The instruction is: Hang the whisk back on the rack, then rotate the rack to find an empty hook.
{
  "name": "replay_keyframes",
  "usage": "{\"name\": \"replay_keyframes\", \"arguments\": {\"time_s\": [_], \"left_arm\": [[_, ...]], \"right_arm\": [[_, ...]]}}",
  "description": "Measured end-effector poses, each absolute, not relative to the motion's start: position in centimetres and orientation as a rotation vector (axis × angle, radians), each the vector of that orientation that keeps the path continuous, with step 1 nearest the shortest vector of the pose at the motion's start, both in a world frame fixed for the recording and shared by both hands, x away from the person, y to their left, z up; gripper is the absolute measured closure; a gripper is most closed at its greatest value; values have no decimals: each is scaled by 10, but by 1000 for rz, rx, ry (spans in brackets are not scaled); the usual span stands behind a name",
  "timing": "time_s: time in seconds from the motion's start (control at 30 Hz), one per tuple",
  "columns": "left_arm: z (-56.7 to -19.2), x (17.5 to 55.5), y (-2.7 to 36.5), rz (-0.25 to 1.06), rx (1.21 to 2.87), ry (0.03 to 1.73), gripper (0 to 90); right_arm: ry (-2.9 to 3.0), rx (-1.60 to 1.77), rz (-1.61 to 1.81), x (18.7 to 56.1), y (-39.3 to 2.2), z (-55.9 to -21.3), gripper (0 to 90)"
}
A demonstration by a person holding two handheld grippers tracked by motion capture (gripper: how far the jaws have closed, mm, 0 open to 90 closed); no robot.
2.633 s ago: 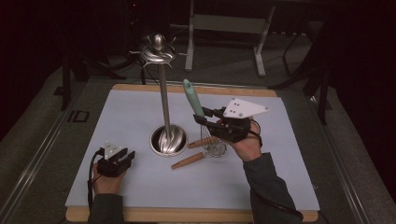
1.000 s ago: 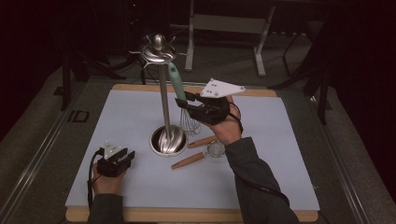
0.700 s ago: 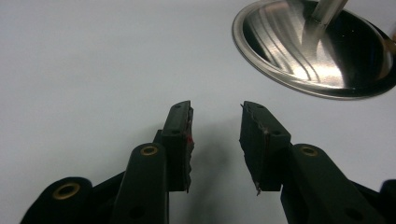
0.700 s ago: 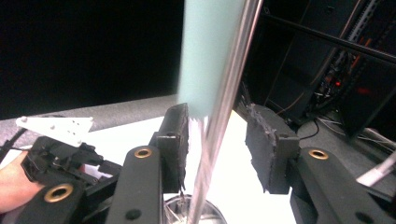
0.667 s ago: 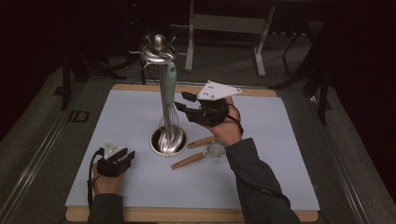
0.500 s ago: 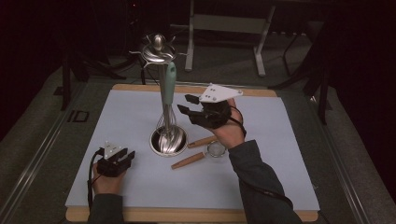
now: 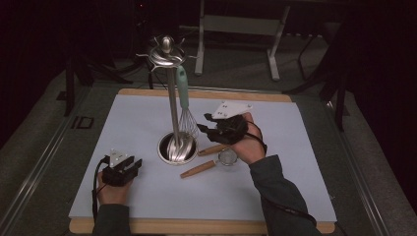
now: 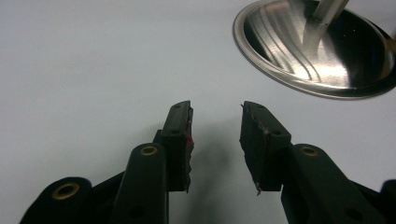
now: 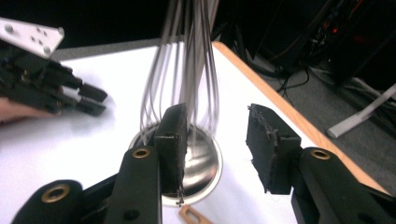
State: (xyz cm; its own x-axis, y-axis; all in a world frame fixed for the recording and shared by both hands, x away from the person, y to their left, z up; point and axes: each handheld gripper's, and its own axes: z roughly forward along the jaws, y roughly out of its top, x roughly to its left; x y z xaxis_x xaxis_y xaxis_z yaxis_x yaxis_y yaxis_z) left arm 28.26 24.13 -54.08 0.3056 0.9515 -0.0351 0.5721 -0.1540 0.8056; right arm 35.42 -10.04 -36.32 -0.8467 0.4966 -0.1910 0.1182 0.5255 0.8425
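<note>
Whisk point(image 7: 184, 101): we saw it hanging by its green handle from a hook on the steel stand point(image 7: 170, 93), wires just above the stand's base.
Right gripper point(image 7: 202, 129): we found its jaws had just been opening; they stood apart, gripping nothing, just beside the wires.
Left gripper point(image 7: 132, 163): ours rested on the mat point(image 7: 137, 118), jaws parted, empty.
Nearby: two wooden-handled utensils point(image 7: 198, 168) lay beside the base.

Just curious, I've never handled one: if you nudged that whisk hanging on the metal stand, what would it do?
The whisk would probably swing, since it hangs from the stand by its handle tip. Its thin wire loops look springy and light. The stand's broad base likely keeps it from tipping.
</note>
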Motion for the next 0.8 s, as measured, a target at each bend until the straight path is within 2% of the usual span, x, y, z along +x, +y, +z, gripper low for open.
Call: {"name": "replay_keyframes", "arguments": {"time_s": [0.43,0.8], "left_arm": [[-541,283,241,650,1834,1362,638],[-541,283,241,646,1831,1364,647]], "right_arm": [[2415,611,1156,355,-130,-399,577],[2383,738,1122,350,-175,-428,571]]}}
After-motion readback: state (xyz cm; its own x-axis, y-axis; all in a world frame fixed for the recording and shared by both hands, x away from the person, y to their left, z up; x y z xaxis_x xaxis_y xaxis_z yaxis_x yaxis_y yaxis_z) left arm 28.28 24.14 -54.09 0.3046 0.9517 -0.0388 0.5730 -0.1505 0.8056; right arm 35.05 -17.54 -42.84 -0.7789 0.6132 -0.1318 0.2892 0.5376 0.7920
